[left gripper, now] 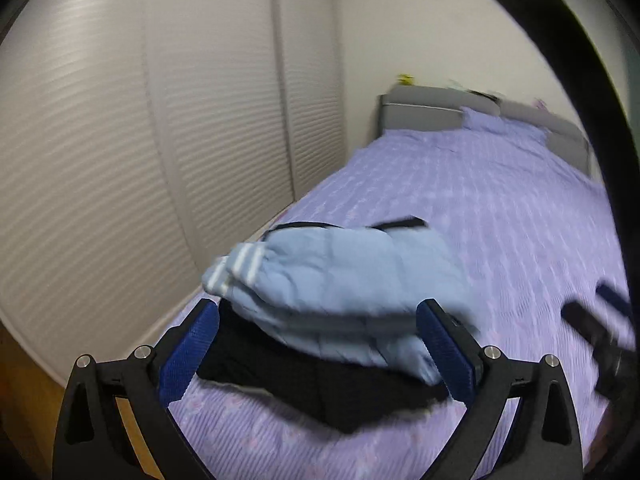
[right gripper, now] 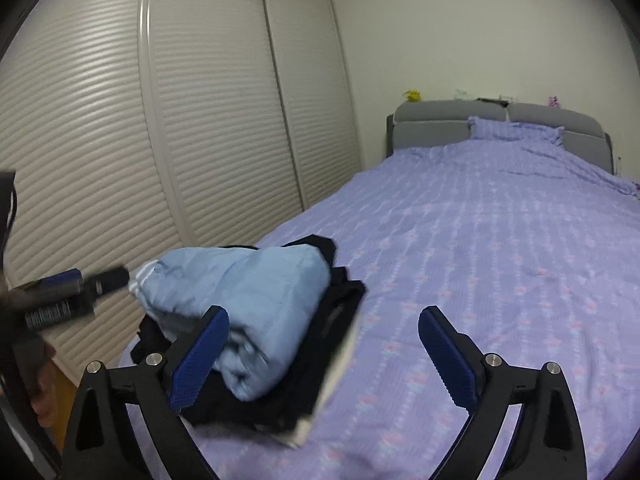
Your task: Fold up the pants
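Light blue pants [left gripper: 340, 280] with white stripes lie folded in a bundle on a pile of dark folded clothes [left gripper: 320, 384] near the bed's left front corner. They also show in the right wrist view [right gripper: 248, 304] on the dark pile [right gripper: 304, 392]. My left gripper [left gripper: 318, 346] is open, its blue pads either side of the bundle, a little short of it. My right gripper [right gripper: 324, 350] is open and empty, right of the pile. The left gripper [right gripper: 80, 284] shows at the left of the right wrist view; the right gripper [left gripper: 600, 320] shows at the right of the left wrist view.
The bed has a purple patterned cover [right gripper: 480, 260], a pillow [right gripper: 516, 128] and a grey headboard [right gripper: 432, 128] at the far end. White louvred wardrobe doors [right gripper: 160, 120] run along the bed's left side, with a narrow strip of wooden floor [left gripper: 24, 400] between.
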{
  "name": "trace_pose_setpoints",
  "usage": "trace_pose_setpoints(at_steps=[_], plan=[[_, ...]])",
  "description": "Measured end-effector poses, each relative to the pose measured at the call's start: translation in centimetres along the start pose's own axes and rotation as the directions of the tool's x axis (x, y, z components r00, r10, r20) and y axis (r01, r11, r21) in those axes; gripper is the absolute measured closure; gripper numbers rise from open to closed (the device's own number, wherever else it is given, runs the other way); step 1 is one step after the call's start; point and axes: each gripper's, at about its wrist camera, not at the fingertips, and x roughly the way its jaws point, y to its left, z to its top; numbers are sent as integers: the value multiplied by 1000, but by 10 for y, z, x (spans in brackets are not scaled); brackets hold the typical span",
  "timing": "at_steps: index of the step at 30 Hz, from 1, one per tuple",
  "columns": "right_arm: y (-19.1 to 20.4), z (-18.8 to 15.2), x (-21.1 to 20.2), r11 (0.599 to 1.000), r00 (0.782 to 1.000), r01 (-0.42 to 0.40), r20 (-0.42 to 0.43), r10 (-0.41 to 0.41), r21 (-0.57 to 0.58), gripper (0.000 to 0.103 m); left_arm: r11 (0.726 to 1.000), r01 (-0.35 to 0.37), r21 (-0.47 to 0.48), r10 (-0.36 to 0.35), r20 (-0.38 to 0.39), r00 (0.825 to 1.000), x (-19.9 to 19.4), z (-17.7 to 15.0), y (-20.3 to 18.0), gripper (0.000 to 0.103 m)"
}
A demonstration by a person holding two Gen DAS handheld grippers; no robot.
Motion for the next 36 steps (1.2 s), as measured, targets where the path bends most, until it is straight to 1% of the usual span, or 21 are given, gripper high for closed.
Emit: trace_pose_setpoints(at_steps=[1,5,7,9,12,13,16,19,24,29,32,36], plan=[[-7,-3,-13,1000,1000,7,-3,-7,-6,6,999,10,30,-10,5,1000,-13,-8,-10,0],[-35,-18,-63,999,999,38,-13,-38,-28,6,996,46,82,-45,-5,999,-56,-31,-39,0],[-48,-26,-87,998,999,42,-25,-43,-40,6,993,87,83,-88,7,996,-81,-39,-52,0],[-64,-34,-115,998,998,55,-40,-57,-42,6,990,113,87,-114,9,993,-101,-46,-63,0],[-82,-45,-155,997,996,74,-46,-75,-23,6,983,156,99,-159,28,987,-128,-55,-82,0],[-87,-48,-166,997,996,77,-46,-78,-21,6,980,171,102,-175,34,984,-135,-58,-95,0],[-101,-62,-205,991,990,128,-47,-130,-32,6,968,216,126,-223,47,974,-162,-69,-117,0],[-114,-71,-240,987,987,156,-40,-157,-27,6,956,261,132,-268,35,963,-179,-78,-143,0],[-132,-87,-295,976,976,219,9,-219,-12,6,935,328,133,-331,-1,944,-204,-93,-179,0],[-154,-104,-337,971,971,237,6,-237,34,6,920,372,126,-375,-6,927,-231,-107,-208,0],[-169,-117,-361,966,967,253,5,-254,52,6,918,374,131,-378,5,926,-242,-115,-225,0],[-189,-133,-382,961,964,267,-6,-267,78,6,915,372,159,-379,14,925,-258,-129,-251,0]])
